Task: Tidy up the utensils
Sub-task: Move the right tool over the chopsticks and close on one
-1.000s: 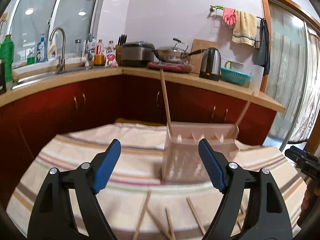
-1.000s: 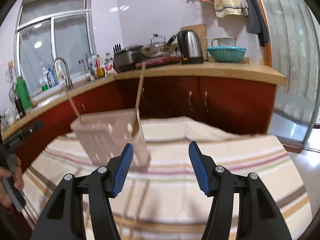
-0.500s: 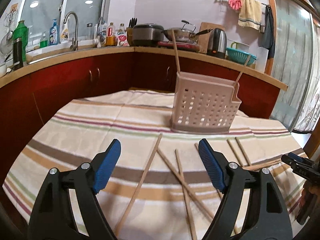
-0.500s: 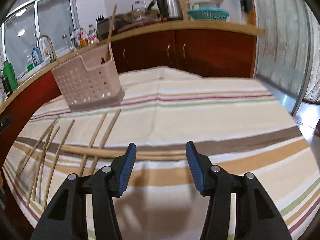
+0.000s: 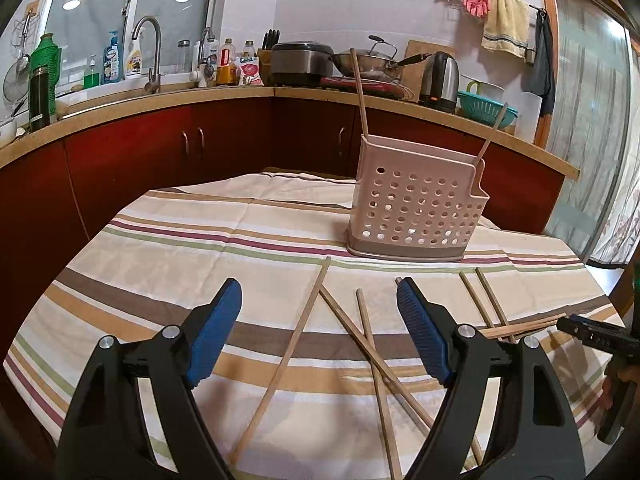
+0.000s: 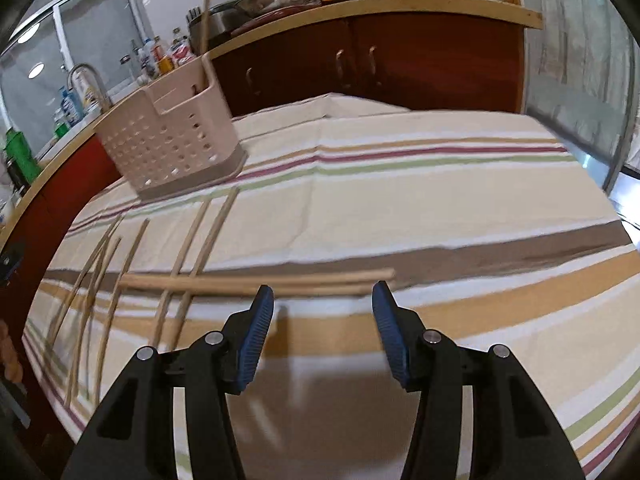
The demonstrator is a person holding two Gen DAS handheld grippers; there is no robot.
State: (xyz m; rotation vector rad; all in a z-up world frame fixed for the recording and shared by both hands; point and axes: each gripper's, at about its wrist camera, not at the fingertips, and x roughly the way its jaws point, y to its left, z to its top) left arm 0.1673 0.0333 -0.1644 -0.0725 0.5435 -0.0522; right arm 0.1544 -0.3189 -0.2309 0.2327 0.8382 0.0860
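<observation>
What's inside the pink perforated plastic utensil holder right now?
Two wooden chopsticks stand in the pink perforated plastic utensil holder, one at each end, leaning. Their lower ends and the holder's bottom are hidden behind its walls.

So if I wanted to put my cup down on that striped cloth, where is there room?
Left of the basket, the striped cloth lies bare; so does the stretch right of it. In front of the basket, loose chopsticks crisscross: crowded.
</observation>
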